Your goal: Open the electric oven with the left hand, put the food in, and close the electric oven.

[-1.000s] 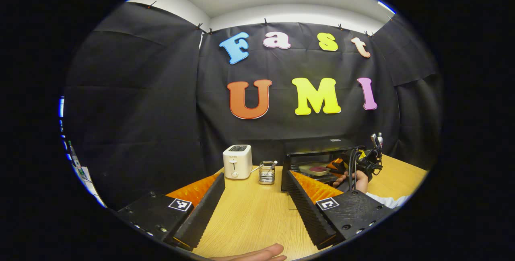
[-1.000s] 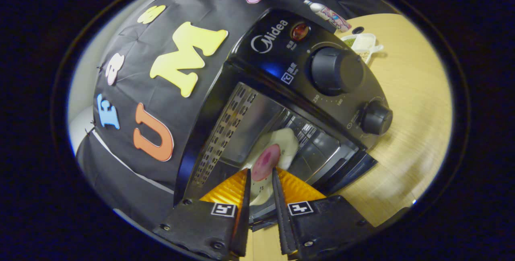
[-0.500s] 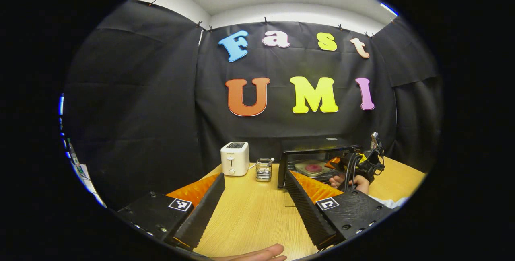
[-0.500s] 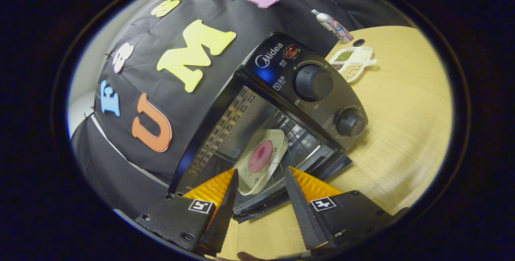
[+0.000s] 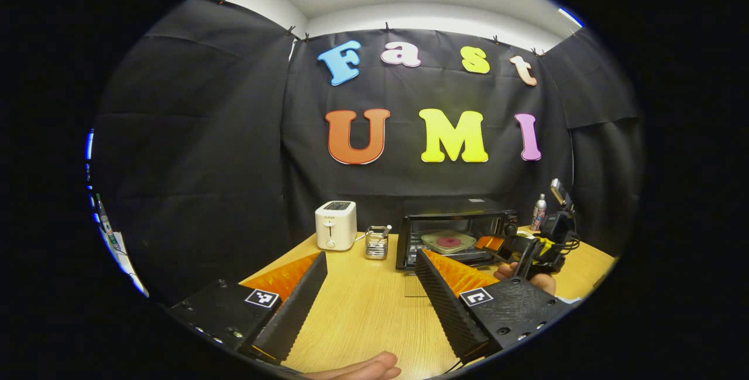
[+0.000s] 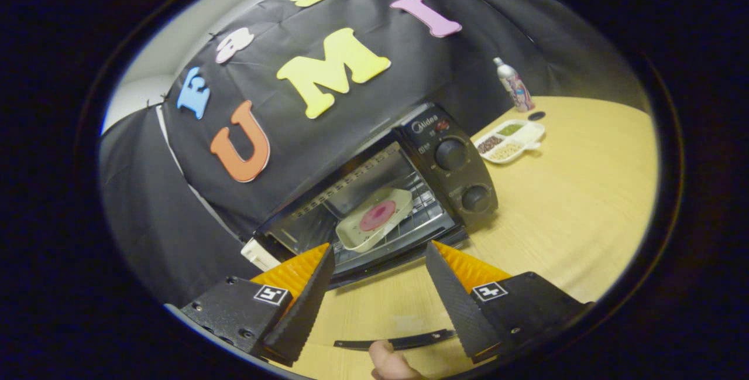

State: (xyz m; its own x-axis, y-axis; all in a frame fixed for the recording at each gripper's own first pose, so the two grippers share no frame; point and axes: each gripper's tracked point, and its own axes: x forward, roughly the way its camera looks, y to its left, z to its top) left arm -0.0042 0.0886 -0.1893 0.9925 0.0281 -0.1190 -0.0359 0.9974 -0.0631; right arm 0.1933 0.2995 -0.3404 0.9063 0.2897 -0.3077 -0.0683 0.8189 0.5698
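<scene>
The black electric oven (image 5: pixel 456 222) (image 6: pixel 450 157) stands at the back of the wooden table with its glass door folded down flat; the door's handle (image 6: pixel 398 342) lies near me. A pale plate (image 6: pixel 386 207) carrying a round pink food (image 6: pixel 378 216) (image 5: pixel 449 242) rests on the rack inside. My right gripper (image 6: pixel 379 247) is open and empty, a short way in front of the oven mouth, apart from the plate. In the left gripper view that right gripper (image 5: pixel 504 245) hovers over the lowered door. My left gripper (image 5: pixel 370 253) is open and empty above the table, well short of the oven.
A white toaster (image 5: pixel 335 225) and a wire utensil holder (image 5: pixel 376 242) stand left of the oven. A divided dish of grains (image 6: pixel 509 140) and a bottle (image 6: pixel 514 84) sit to its right. A hand (image 5: pixel 526 277) holds the right gripper.
The right gripper let go of the plate, opened and drew back from the oven; the plate now lies on the rack. The left gripper has hardly moved.
</scene>
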